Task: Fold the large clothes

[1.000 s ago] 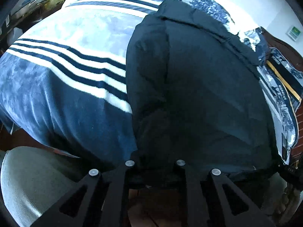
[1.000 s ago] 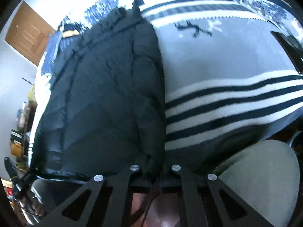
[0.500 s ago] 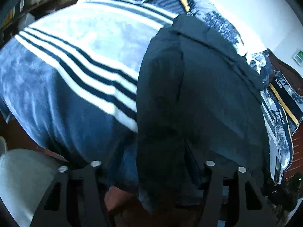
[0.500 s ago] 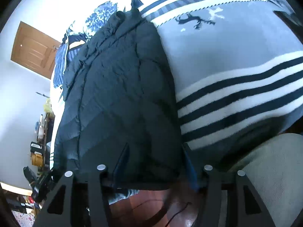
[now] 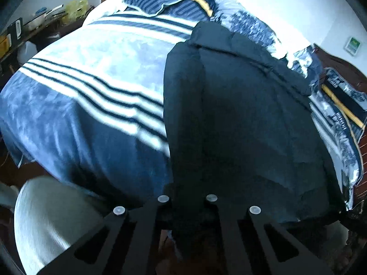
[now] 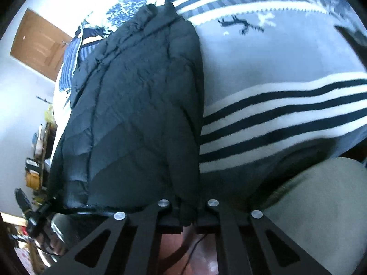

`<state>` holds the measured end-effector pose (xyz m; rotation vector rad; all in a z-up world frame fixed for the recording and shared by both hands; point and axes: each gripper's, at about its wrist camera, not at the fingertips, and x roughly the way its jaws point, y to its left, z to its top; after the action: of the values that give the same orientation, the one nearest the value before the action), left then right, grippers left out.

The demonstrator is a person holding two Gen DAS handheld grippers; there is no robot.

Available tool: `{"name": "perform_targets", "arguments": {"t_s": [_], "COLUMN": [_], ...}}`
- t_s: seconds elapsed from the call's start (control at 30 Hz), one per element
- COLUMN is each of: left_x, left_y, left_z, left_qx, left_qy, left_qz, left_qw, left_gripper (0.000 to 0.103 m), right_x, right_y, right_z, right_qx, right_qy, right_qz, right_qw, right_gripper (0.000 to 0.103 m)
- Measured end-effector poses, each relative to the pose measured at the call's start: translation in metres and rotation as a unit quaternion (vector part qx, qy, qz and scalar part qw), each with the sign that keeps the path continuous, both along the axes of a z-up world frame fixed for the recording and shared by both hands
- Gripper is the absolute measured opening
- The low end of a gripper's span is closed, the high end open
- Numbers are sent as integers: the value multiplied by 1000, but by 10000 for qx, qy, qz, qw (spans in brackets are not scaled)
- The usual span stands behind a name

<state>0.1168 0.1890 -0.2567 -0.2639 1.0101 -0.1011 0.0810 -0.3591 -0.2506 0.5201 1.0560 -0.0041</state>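
Note:
A black quilted puffer jacket (image 5: pixel 240 119) lies lengthwise on the bed, collar at the far end, hem at the near edge. It also shows in the right wrist view (image 6: pixel 137 105). My left gripper (image 5: pixel 187 208) is shut on the jacket's near left hem corner at the bed edge. My right gripper (image 6: pixel 188 213) is shut on the near right hem corner. The other hand's gripper (image 6: pixel 34 210) shows at the lower left of the right wrist view, at the opposite hem corner.
The jacket rests on a blue and white blanket with dark stripes (image 5: pixel 87 96), grey in the right view (image 6: pixel 275 87). Pillows (image 5: pixel 174 2) lie at the far end. A light cushioned seat (image 5: pixel 50 220) stands near the bed edge. A wooden door (image 6: pixel 39 45) and cluttered shelf (image 5: pixel 34 29) are beyond.
Both grippers were shut a second ago, opened wide around the hem half a second ago, and have now closed on the hem corners again.

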Motion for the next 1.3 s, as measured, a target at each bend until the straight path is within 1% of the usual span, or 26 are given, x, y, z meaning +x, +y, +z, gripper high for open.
{"name": "perform_targets", "arguments": {"t_s": [0.07, 0.1, 0.17, 0.23, 0.33, 0.4, 0.47, 0.53, 0.63, 0.8, 0.83, 0.93, 1.0, 1.07, 1.1, 1.17, 1.2, 1.23, 1.3], "left_x": [7, 6, 3, 0, -13, -21, -28, -33, -41, -35, -30, -9, 11, 34, 46, 74, 88, 111, 151], "left_y": [1, 2, 1, 2, 16, 23, 32, 39, 49, 62, 63, 61, 58, 52, 49, 43, 41, 36, 29], "left_z": [-5, -2, 7, 17, 34, 47, 59, 64, 76, 103, 109, 127, 137, 150, 159, 175, 181, 188, 190], "left_qx": [33, 63, 49, -67, -379, -460, -599, -678, -931, -1203, -1285, -1333, -1406, -1381, -1415, -1411, -1435, -1441, -1483], "left_qy": [184, 186, 44, -38, -163, -256, -284, -262, -371, -574, -647, -858, -961, -1090, -1503, -1650, -1684, -1702, -1656], "left_qz": [31, 40, -11, -50, -88, -134, -191, -186, -204, -246, -287, -403, -481, -613, -581, -722, -779, -844, -957], "left_qw": [9998, 9998, 10000, 10000, 9991, 9985, 9976, 9972, 9948, 9908, 9892, 9865, 9842, 9825, 9767, 9735, 9721, 9712, 9703], "left_gripper": [4, 4, 4, 4, 4, 4, 4, 4, 4, 4, 4, 4, 4, 4, 4, 4, 4, 4, 4], "right_x": [3, 5, 5, 1, -11, -19, -28, -38, -52, -61, -57, -45, -34, -19, -9, 6, 25, 39, 80], "right_y": [2, 2, 3, 2, -4, -7, -11, -11, -12, -22, -25, -29, -32, -35, -38, -41, -44, -47, -54], "right_z": [-3, -3, 5, 11, 26, 35, 48, 61, 76, 101, 108, 122, 136, 149, 157, 172, 182, 187, 197], "right_qx": [-134, -184, -125, -92, 25, 88, 175, 188, 409, 881, 968, 1060, 1114, 1157, 1169, 1184, 1178, 1181, 1257], "right_qy": [110, 137, -54, -170, -397, -498, -606, -689, -901, -1300, -1387, -1616, -1792, -1952, -2034, -2189, -2223, -2207, -2152], "right_qz": [48, 31, 88, 95, 73, 76, 181, 311, 454, 509, 505, 555, 580, 620, 643, 715, 760, 774, 845], "right_qw": [9998, 9997, 9999, 9998, 9992, 9987, 9978, 9970, 9941, 9863, 9843, 9796, 9758, 9720, 9699, 9659, 9649, 9651, 9648], "right_gripper": [4, 4, 4, 4, 4, 4, 4, 4, 4, 4, 4, 4, 4, 4, 4, 4, 4, 4, 4]}}
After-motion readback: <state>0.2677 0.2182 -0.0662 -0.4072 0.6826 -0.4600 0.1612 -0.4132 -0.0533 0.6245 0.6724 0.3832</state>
